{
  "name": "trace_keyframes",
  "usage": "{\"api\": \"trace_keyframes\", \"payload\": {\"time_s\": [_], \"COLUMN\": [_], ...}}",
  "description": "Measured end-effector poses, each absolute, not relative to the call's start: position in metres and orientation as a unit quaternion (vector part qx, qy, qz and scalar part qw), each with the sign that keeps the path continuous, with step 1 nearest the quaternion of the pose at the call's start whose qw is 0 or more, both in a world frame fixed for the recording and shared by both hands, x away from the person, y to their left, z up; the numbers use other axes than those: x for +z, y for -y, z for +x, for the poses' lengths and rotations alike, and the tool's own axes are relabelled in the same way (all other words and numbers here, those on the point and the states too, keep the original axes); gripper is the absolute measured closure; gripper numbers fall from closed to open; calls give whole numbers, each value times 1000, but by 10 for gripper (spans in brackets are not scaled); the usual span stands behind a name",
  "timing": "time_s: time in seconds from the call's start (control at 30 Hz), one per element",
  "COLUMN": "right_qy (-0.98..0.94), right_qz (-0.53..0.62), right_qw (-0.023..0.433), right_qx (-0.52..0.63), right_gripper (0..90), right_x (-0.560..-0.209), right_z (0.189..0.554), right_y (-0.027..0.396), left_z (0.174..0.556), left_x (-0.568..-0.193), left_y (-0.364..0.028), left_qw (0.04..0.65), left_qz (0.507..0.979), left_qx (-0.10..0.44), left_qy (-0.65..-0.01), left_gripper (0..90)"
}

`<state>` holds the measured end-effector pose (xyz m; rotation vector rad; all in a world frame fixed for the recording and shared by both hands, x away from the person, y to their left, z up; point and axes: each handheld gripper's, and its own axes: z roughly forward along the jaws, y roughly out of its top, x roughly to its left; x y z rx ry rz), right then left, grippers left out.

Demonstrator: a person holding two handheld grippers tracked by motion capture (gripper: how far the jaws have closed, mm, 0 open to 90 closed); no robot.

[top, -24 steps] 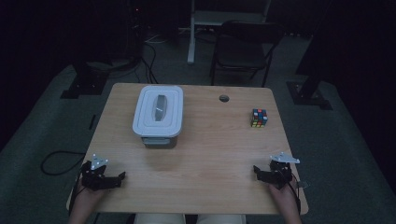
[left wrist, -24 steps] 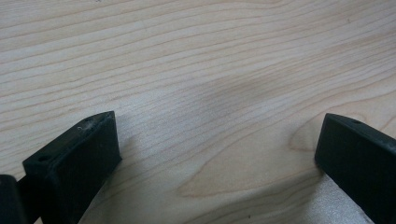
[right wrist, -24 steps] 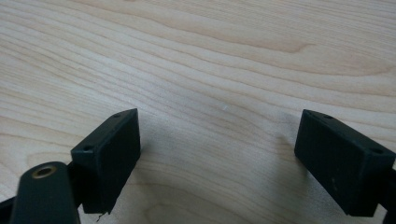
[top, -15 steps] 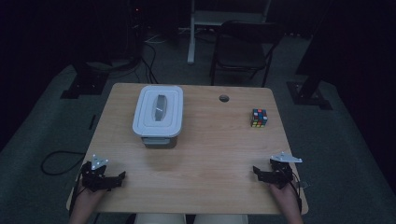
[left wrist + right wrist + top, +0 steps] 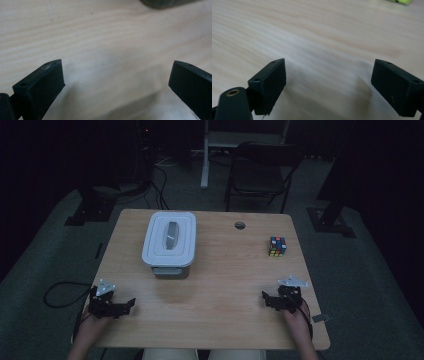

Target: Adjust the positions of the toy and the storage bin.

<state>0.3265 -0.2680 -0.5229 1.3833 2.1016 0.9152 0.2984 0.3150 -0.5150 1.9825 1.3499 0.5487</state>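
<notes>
The left gripper (image 5: 111, 302) rests on the near left part of the wooden worktop (image 5: 220, 285), held by the person's left hand (image 5: 90, 325). Its jaws stand wide apart, and in the left gripper view there is only bare wood between them. The right gripper (image 5: 280, 299) rests at the near right part of the worktop, in the right hand (image 5: 295, 317). Its jaws are also wide apart with nothing between them, as the right gripper view shows.

A white box with a lid (image 5: 170, 242) stands on the far left half of the worktop, well apart from both grippers. A small coloured cube (image 5: 277, 246) lies on the far right side, nearer to the right gripper but not touching it. A round hole (image 5: 240, 225) is in the worktop near the far edge, between the box and the cube. Behind the worktop a dark chair (image 5: 260, 170) stands on the floor.
</notes>
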Motion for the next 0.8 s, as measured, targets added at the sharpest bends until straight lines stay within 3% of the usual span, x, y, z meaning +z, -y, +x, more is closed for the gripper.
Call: {"api": "trace_keyframes", "payload": {"time_s": [0.27, 0.67, 0.8], "right_qy": [-766, -779, -779], "right_qz": [481, 456, 454], "right_qw": [247, 215, 221], "right_qx": [348, 372, 371], "right_gripper": [127, 139, 139], "right_x": [-513, -516, -517], "right_z": [358, 404, 417], "right_y": [230, 177, 163], "left_z": [328, 381, 396], "left_x": [-509, -506, -508], "left_y": [-316, -311, -309], "left_qw": [348, 328, 327], "left_qz": [751, 745, 741], "left_qx": [235, 275, 257], "left_qy": [-510, -511, -528], "left_gripper": [8, 8, 8]}}
